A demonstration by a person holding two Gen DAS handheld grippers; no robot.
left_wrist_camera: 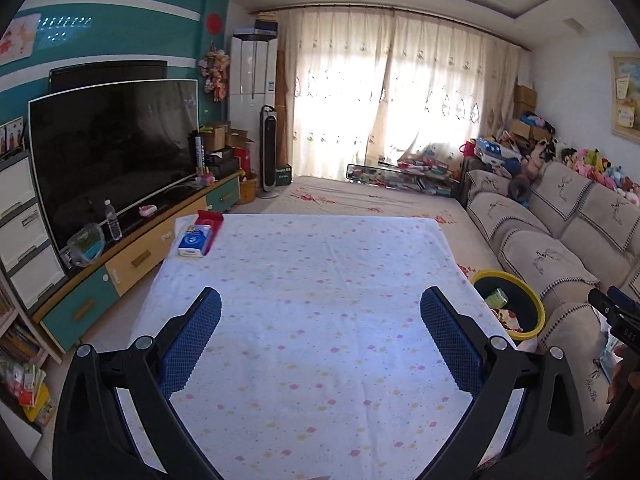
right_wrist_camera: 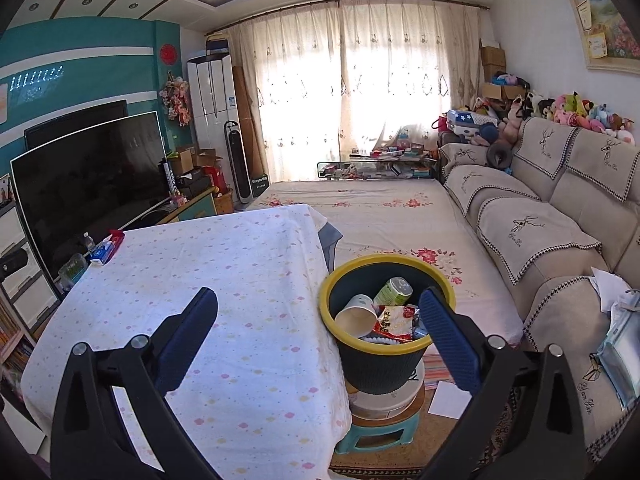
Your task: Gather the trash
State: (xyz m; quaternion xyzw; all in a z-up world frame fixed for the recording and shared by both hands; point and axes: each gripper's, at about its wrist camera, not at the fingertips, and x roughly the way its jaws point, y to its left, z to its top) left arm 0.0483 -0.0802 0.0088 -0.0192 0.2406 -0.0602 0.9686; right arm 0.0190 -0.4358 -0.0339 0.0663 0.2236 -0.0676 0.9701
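Inside yellow-rimmed bin: paper cup, green can, red wrapper.

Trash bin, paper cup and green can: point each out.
trash bin [right_wrist_camera: 400, 354], right wrist view, dark front wall.
paper cup [right_wrist_camera: 357, 312], right wrist view, its side.
green can [right_wrist_camera: 394, 291], right wrist view, its label.

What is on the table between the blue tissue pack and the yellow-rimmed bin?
Nothing: only bare dotted tablecloth lies between the tissue pack and the bin, seen in the right wrist view.
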